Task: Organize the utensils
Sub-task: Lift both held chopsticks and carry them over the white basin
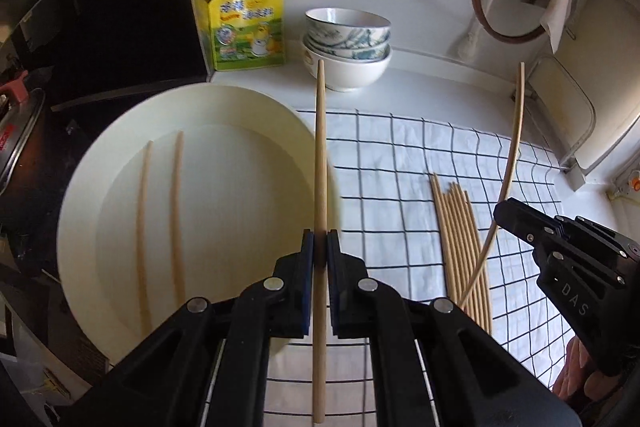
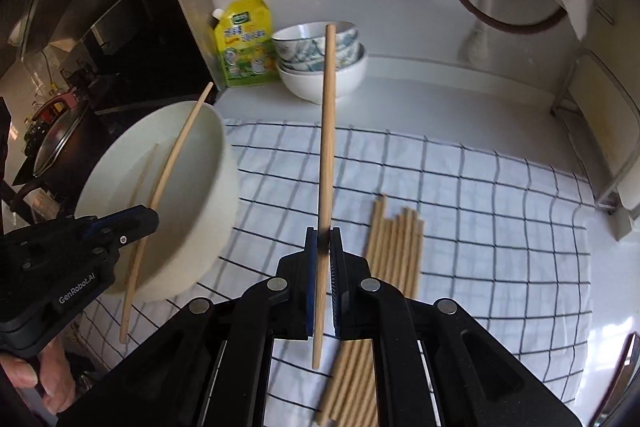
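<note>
White counter and wall form the background, with a checked cloth (image 1: 420, 163) spread over the table and a pile of chopsticks (image 1: 460, 247) lying on it. Each gripper carries one stick above the cloth: the left gripper (image 1: 320, 247) has its jaws clenched on the left chopstick (image 1: 320, 147), and the right gripper (image 2: 323, 247) is likewise clamped on the right chopstick (image 2: 327, 131). Both sticks run lengthwise along their grippers, far ends pointing away toward the stacked bowls (image 1: 346, 47), near ends hanging past the jaws toward the person. A cream plate (image 1: 100, 187) to the left already holds two chopsticks (image 1: 160, 227) lying side by side. The step in hand looks like carrying this pair to the plate; done well, each stick should be kept parallel to those already there, lowered until it nearly rests on the plate, and only then released, so it neither rolls nor crosses the others.
</note>
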Tool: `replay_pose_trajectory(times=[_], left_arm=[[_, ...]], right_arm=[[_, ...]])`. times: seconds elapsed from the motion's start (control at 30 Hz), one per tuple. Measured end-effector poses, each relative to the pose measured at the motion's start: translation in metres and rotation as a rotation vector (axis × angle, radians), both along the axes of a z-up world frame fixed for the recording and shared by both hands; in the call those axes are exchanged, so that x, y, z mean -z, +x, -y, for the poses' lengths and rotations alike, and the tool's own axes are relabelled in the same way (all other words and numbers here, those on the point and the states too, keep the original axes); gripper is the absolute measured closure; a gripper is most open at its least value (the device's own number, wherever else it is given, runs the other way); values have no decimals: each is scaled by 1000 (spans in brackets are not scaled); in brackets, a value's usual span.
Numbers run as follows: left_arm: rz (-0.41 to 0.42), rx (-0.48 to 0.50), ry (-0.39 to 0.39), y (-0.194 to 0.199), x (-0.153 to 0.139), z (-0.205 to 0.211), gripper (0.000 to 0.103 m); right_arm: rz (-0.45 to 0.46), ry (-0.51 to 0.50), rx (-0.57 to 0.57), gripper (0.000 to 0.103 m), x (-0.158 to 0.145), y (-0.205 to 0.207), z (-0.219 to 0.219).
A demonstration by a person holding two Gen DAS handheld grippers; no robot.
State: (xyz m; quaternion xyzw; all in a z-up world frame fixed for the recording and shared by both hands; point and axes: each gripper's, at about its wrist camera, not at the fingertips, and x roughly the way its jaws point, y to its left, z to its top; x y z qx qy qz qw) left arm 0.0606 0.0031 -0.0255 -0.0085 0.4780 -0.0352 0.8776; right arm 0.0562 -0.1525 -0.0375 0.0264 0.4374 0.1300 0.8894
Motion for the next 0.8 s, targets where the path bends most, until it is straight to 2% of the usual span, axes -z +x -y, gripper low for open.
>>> replay_pose_trajectory(times=[0.17,0.27,0.3,0.47,0.8], left_arm=[[11,-80,12,15,-6,-57,96],[4,-120,21,24,-3,-87,96],[1,-131,25,27,-1,-96,96],[-33,-162,25,39,12,-130,96],[-99,-164,9,48,41,-153,96]], right_arm=[[14,29,-111,97,-7,29,-66],[9,28,-159,97,-2,44,-105],[1,37,-177,102,0,49,-116],[-26,31,-233,103,13,65,-166],[-66,22,-230,103,30,83,-192]])
